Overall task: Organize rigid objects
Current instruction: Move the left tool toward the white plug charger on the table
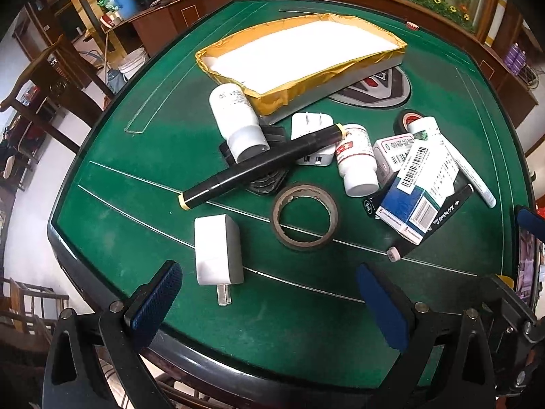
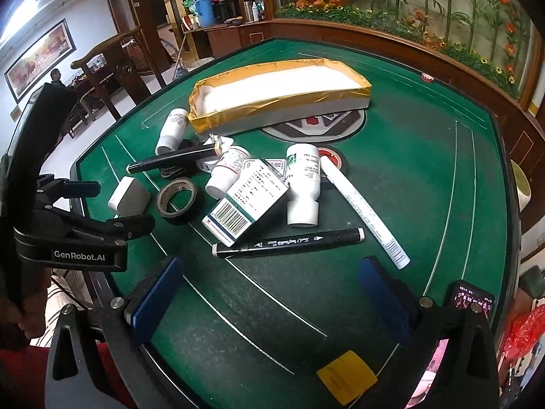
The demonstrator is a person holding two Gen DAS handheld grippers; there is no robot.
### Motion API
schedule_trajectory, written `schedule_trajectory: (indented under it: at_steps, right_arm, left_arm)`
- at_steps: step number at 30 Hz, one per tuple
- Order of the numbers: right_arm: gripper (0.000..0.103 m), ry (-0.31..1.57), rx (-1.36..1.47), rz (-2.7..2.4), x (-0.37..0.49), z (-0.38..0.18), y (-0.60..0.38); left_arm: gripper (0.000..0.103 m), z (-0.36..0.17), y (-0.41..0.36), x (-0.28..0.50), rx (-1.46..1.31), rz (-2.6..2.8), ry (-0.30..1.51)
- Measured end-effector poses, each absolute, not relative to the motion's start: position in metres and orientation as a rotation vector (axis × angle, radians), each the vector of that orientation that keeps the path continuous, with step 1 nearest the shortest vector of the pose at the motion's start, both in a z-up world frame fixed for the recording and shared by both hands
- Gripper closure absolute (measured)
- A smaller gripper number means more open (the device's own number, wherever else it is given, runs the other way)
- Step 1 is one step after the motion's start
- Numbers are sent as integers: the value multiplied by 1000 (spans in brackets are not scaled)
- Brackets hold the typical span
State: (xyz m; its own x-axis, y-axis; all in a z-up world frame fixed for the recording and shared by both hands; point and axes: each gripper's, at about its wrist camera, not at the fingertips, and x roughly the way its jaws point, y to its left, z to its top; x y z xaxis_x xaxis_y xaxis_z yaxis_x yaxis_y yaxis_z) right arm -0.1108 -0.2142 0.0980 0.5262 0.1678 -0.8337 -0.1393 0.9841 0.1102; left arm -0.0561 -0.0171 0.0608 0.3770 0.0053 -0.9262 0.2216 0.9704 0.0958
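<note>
A white tray with gold-taped rim (image 1: 272, 97) (image 2: 204, 116) stands empty at the far middle of the green table. In front of it lies a pile: white bottles (image 1: 238, 122) (image 2: 303, 184), a black marker (image 1: 262, 162), a second black marker (image 2: 289, 240), a white pen (image 2: 364, 208), a blue-white box (image 1: 419, 184) (image 2: 248, 201), a tape roll (image 1: 305, 216) (image 2: 177, 201), a white charger (image 1: 218, 254) (image 2: 129, 196). My left gripper (image 1: 269, 303) is open, just short of the charger. My right gripper (image 2: 272, 301) is open, near the second marker.
A yellow sticky note (image 2: 345, 376) and a phone (image 2: 471, 298) lie at the table's near right edge. Wooden chairs (image 1: 37, 78) stand to the left, a wooden counter (image 2: 408, 44) runs behind. My left gripper's body (image 2: 78, 235) shows in the right wrist view.
</note>
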Motion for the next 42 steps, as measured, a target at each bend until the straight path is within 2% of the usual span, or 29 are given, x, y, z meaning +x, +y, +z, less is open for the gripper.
schedule_trajectory:
  at_steps: [36,42]
  right_arm:
    - [0,1039,16,96,-98,101,-233]
    - [0,1046,22,91,-102,101,-237]
  left_arm:
    - [0,54,-31,-36,289,-163,1163]
    - [0,51,-5,-33,185,-257,1233]
